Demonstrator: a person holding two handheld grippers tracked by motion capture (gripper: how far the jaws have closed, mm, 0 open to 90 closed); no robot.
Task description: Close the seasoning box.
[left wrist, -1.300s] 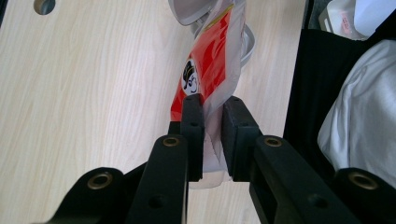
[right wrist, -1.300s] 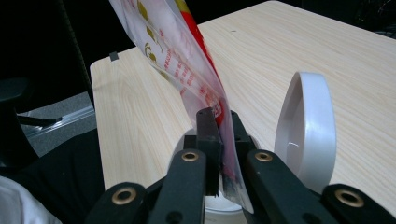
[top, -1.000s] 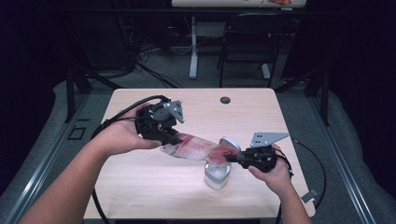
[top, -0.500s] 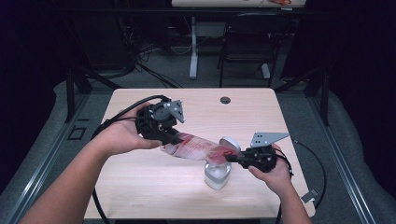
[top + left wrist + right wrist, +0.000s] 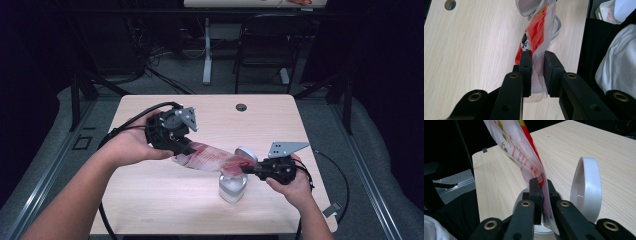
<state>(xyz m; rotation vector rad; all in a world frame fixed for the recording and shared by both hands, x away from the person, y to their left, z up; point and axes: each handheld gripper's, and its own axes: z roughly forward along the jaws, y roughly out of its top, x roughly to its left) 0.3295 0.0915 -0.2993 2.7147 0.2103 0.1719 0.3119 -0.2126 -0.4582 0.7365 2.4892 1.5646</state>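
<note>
Now we hold the red-and-clear plastic bag (image 5: 215,159) stretched in the air above the table (image 5: 165,210), slanting down from our left gripper (image 5: 189,150) to our right gripper (image 5: 248,170). At the upper end, our left gripper has the bag's clear edge between its jaws, which have just been easing apart; whether the pads still press on it, we cannot tell. At the lower end, our right gripper is clamped tight on the bag's edge. Just below that end stands a white jar (image 5: 232,186), and a white lid (image 5: 246,152) lies beside it.
</note>
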